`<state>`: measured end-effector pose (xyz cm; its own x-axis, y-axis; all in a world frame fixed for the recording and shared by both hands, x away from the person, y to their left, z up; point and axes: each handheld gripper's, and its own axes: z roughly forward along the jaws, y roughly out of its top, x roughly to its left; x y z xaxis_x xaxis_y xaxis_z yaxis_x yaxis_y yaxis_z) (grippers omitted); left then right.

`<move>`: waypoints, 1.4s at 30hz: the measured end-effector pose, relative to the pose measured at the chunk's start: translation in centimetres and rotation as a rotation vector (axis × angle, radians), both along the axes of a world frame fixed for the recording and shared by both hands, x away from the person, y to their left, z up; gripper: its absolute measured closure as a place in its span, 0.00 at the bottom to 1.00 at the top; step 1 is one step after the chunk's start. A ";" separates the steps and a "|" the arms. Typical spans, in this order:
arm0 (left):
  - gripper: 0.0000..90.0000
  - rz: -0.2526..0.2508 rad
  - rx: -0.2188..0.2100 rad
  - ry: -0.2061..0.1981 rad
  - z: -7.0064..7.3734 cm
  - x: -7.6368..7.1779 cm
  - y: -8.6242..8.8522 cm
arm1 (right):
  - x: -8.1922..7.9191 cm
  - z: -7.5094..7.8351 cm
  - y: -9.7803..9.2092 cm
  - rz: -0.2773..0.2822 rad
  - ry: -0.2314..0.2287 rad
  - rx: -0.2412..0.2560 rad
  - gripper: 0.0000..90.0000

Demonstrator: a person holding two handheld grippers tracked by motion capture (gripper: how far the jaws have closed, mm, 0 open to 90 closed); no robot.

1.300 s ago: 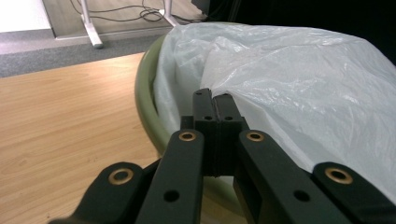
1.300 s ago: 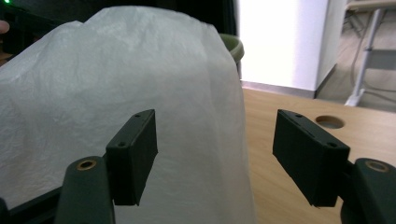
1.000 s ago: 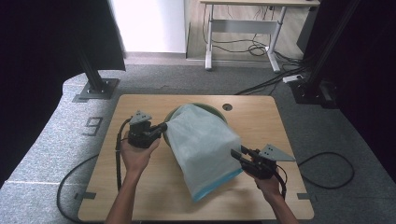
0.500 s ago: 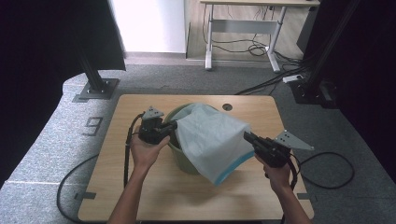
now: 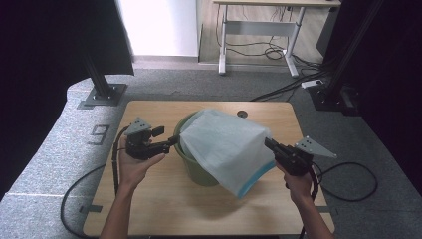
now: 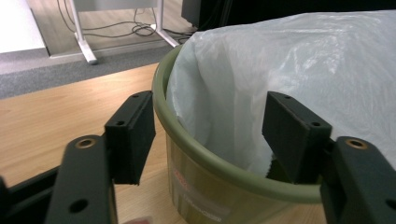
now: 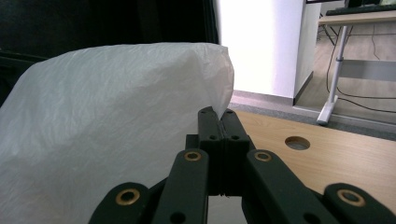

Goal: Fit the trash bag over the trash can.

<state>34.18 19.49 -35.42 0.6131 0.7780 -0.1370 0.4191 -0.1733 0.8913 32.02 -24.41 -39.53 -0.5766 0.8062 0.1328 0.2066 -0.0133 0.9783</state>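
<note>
White plastic bag (image 5: 226,147), puffed up and draped over a green bucket (image 5: 191,167) that stands near the middle of the wooden surface (image 5: 149,199). The bag's blue-trimmed edge hangs outside the bucket on the person's right and near side; on the left its film runs down inside the rim. In the left gripper view the bag (image 6: 299,60) lines the inner wall of the bucket (image 6: 205,163).

Left tool (image 5: 171,142): jaws spread wide, straddling the bucket's left rim, one jaw outside the wall and the other inside against the bag; nothing is clamped. The left hand (image 5: 134,162) holds it low over the surface.

Right tool (image 5: 267,143): jaws pressed together on a fold of the bag at its right side, the film (image 7: 116,121) rising from the fingertips (image 7: 208,116) in the right gripper view.

Background: a round hole (image 5: 242,114) in the far part of the surface, grey carpet, a white-legged desk (image 5: 259,35) with cables beneath.
</note>
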 end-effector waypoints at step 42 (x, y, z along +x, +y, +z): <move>0.29 -0.200 0.093 0.116 -1.2 -2.0 -12.9 | 0.1 -0.3 3.4 0.061 0.023 -0.014 0.98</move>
